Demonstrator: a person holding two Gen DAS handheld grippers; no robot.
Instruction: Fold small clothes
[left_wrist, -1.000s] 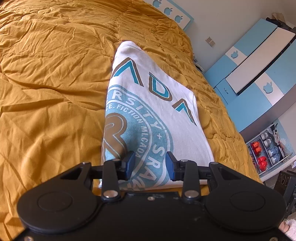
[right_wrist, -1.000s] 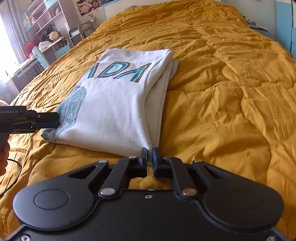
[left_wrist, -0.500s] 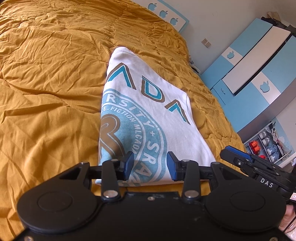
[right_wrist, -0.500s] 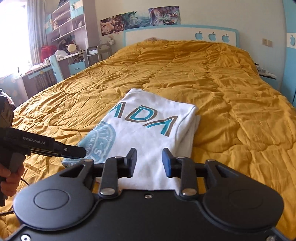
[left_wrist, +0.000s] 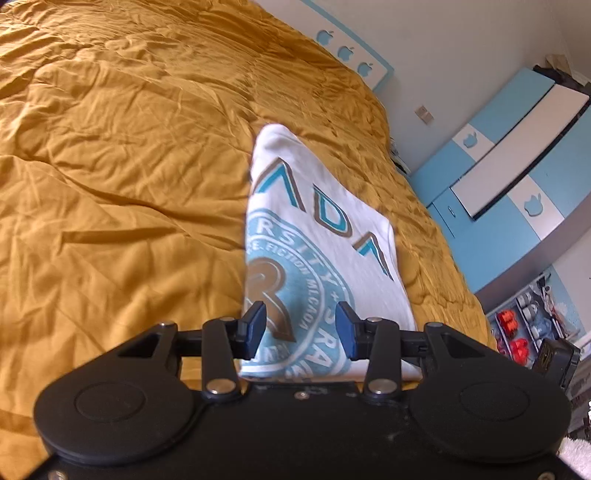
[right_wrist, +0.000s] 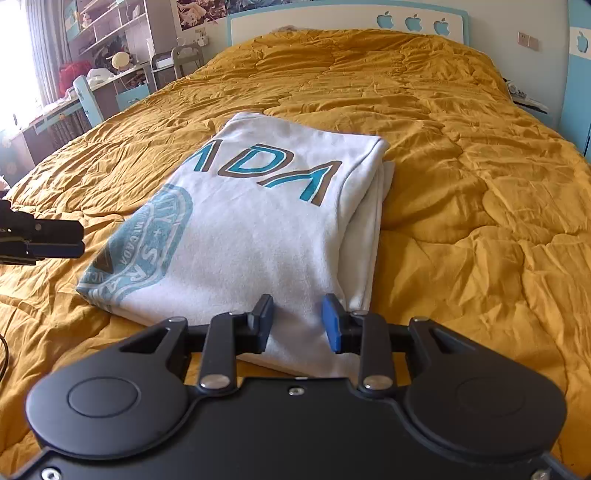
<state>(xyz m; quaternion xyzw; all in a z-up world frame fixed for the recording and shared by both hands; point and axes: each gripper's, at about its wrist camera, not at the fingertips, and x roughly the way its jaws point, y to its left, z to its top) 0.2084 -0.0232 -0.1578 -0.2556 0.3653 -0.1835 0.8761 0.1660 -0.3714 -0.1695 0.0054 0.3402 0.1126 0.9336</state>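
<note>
On the bed: a folded white T-shirt (right_wrist: 255, 236) is laid flat on the mustard quilt (right_wrist: 461, 206), its long side running away from both cameras.
Print: teal and brown letters and a round teal crest are turned up, the crest at the near left corner in the right wrist view.
Fold: stacked layers are seen along the shirt's right edge, a lower layer peeking out beside the top one.
Left gripper (left_wrist: 301, 330): its fingers are spread and opening wider; nothing is pinched, and the crest end of the shirt is framed between them from above.
Right gripper (right_wrist: 297, 324): its fingers are held apart over the shirt's near edge, with no cloth gripped.
Room: a blue wardrobe (left_wrist: 517, 155) is seen past the bed, and a desk (right_wrist: 74, 107) by the window.
</note>
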